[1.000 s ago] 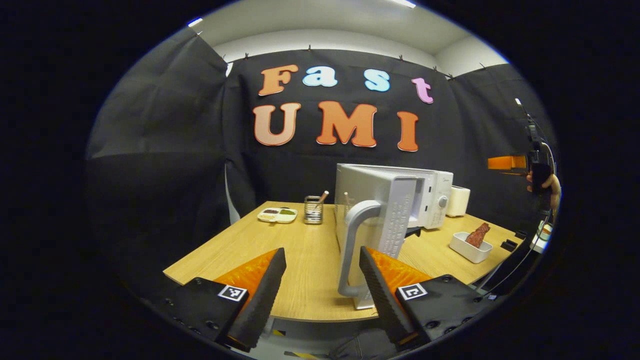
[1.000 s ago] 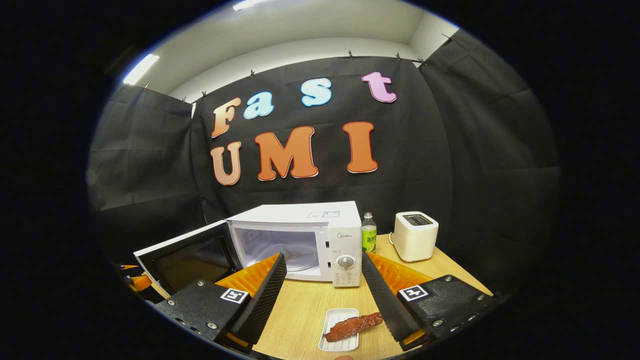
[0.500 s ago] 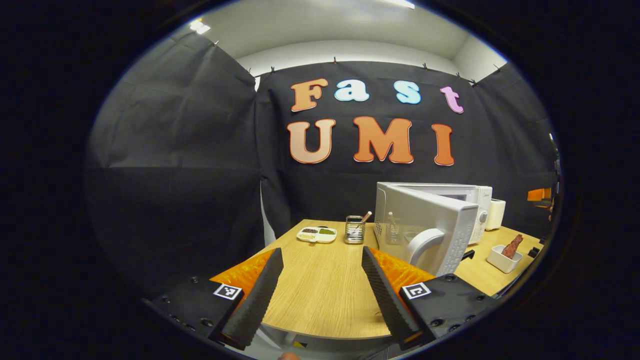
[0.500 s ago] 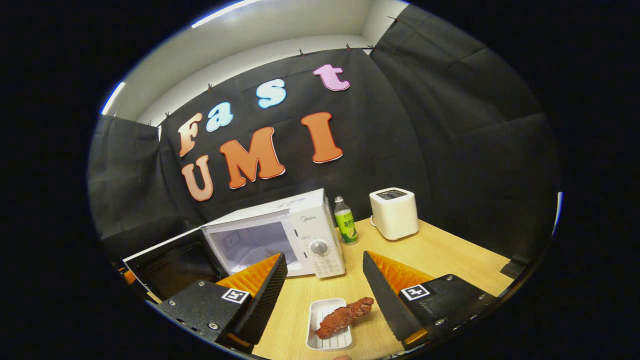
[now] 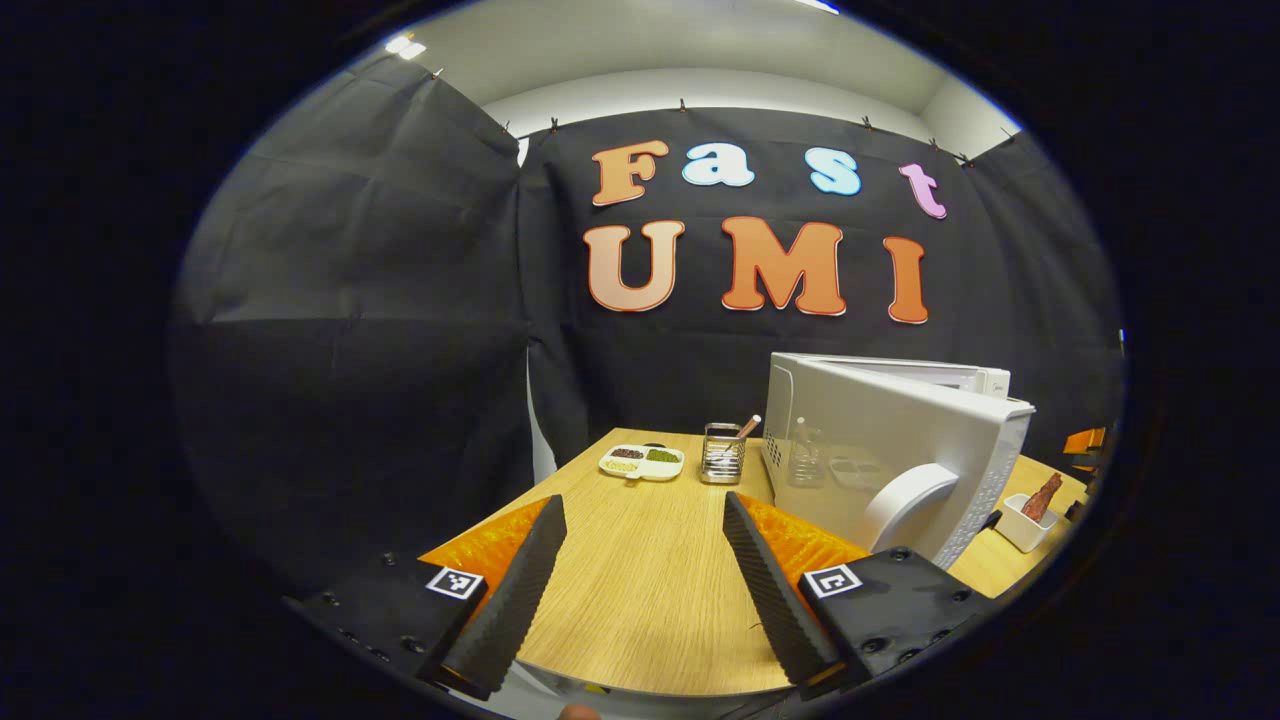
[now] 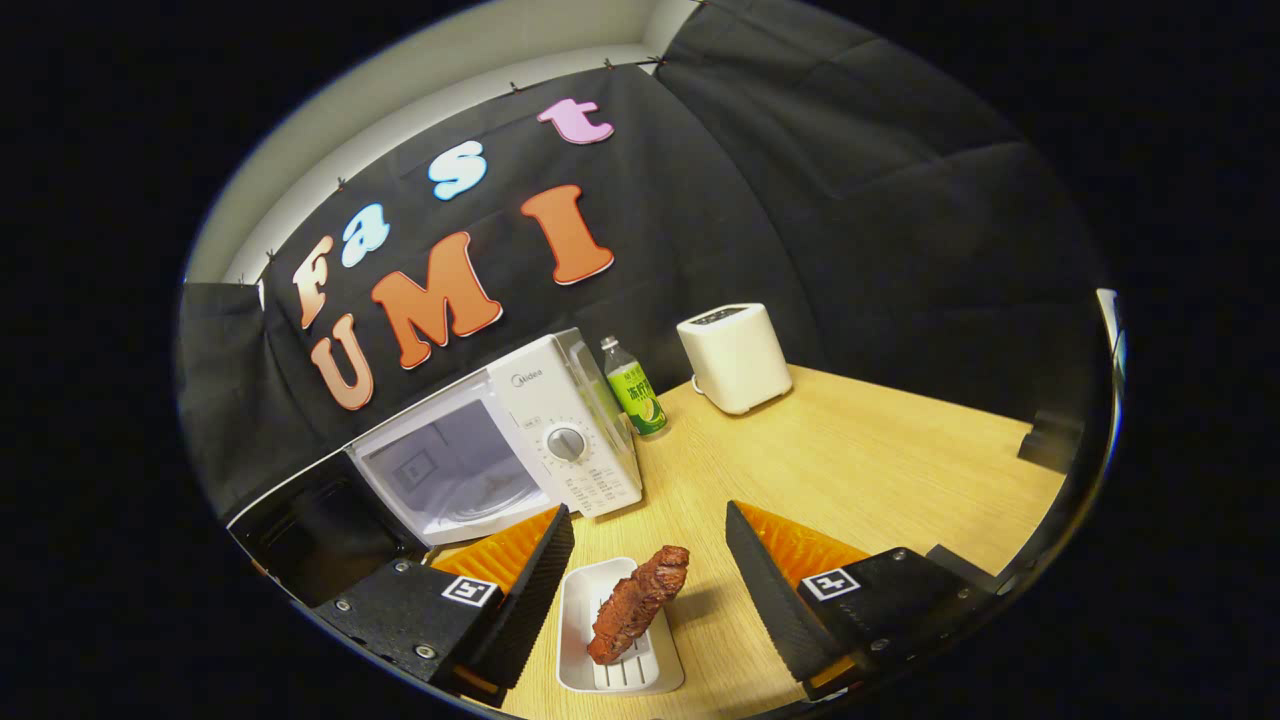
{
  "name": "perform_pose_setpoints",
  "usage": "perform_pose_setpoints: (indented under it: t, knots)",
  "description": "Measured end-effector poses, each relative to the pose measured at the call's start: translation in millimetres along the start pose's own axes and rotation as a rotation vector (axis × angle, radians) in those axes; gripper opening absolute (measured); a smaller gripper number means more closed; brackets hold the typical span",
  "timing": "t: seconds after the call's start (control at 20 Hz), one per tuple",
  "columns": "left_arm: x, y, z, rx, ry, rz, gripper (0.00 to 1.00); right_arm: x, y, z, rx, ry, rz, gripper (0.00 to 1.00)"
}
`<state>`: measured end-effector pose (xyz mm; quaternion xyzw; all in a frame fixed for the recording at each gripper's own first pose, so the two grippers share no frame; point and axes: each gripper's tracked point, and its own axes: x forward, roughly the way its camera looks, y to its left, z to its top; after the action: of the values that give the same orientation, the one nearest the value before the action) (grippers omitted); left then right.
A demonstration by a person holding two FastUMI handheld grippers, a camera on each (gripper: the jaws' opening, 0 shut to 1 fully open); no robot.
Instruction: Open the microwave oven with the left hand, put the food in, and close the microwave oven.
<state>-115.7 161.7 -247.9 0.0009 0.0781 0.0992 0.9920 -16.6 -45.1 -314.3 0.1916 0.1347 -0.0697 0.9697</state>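
The white microwave [image 6: 520,430] stands on the wooden table [image 6: 850,450] with its door [image 5: 890,450] swung wide open, and its cavity [image 6: 450,475] holds nothing. In the left gripper view the door's handle [image 5: 905,500] sits just right of my open left gripper [image 5: 640,585], which holds nothing and touches nothing. A brown piece of food [image 6: 637,602] lies in a small white tray [image 6: 615,650] on the table. My right gripper [image 6: 650,590] hovers open over it, a finger on each side, apart from it. In the left gripper view the food [image 5: 1043,495] lies far right.
A green-labelled bottle [image 6: 633,388] and a white toaster [image 6: 733,358] stand right of the microwave. A metal utensil holder [image 5: 722,452] and a divided dish [image 5: 642,461] sit at the table's far end, left of the door.
My left gripper let go of the door handle and drew back to the left. My right gripper tilted and came down over the food tray.
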Motion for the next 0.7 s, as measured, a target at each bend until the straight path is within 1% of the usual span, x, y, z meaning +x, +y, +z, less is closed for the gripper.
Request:
perform_pose_setpoints:
  t: [0.1, 0.15, 0.2, 0.25, 0.3, 0.35, 0.4, 0.45, 0.5, 0.55, 0.6, 0.65, 0.7]
  knots:
    - [4, -1, 1, -0.005, -0.003, 0.001, 0.98, 7, -1, -13, 0.060, 0.040, 0.011, 0.93]
    - [7, 0, 1, -0.005, -0.002, 0.005, 1.00, 11, -4, -19, 0.090, 0.061, 0.002, 0.92]
    - [8, 0, -2, -0.004, 0.001, 0.009, 1.00, 14, -8, -26, 0.117, 0.076, -0.011, 0.89]
    - [9, 0, -2, -0.005, 0.005, 0.010, 1.00, 16, -8, -30, 0.144, 0.087, -0.008, 0.86]
    - [9, 0, -3, -0.005, 0.006, 0.009, 0.98, 17, -7, -31, 0.175, 0.091, -0.003, 0.82]
    - [10, -1, -3, -0.004, 0.008, 0.008, 0.98, 19, -6, -33, 0.208, 0.098, 0.005, 0.77]
    - [11, 0, -5, 0.000, 0.010, 0.011, 1.00, 21, -4, -38, 0.232, 0.111, 0.008, 0.73]
    - [12, 3, -5, 0.004, 0.010, 0.018, 1.00, 24, -4, -42, 0.254, 0.122, 0.001, 0.67]
    - [12, 5, -4, 0.007, 0.009, 0.025, 0.98, 26, -2, -44, 0.275, 0.124, 0.008, 0.63]
    - [12, 8, -5, 0.008, 0.008, 0.033, 0.98, 26, 1, -43, 0.303, 0.121, 0.024, 0.49]
    - [11, 11, -6, 0.009, 0.007, 0.039, 0.98, 25, 1, -40, 0.336, 0.112, 0.027, 0.42]
    - [9, 13, -6, 0.009, 0.008, 0.047, 0.98, 23, 2, -37, 0.360, 0.105, 0.030, 0.27]
    - [8, 16, -6, 0.009, 0.009, 0.052, 0.98, 28, 7, -37, 0.372, 0.098, 0.038, 0.23]
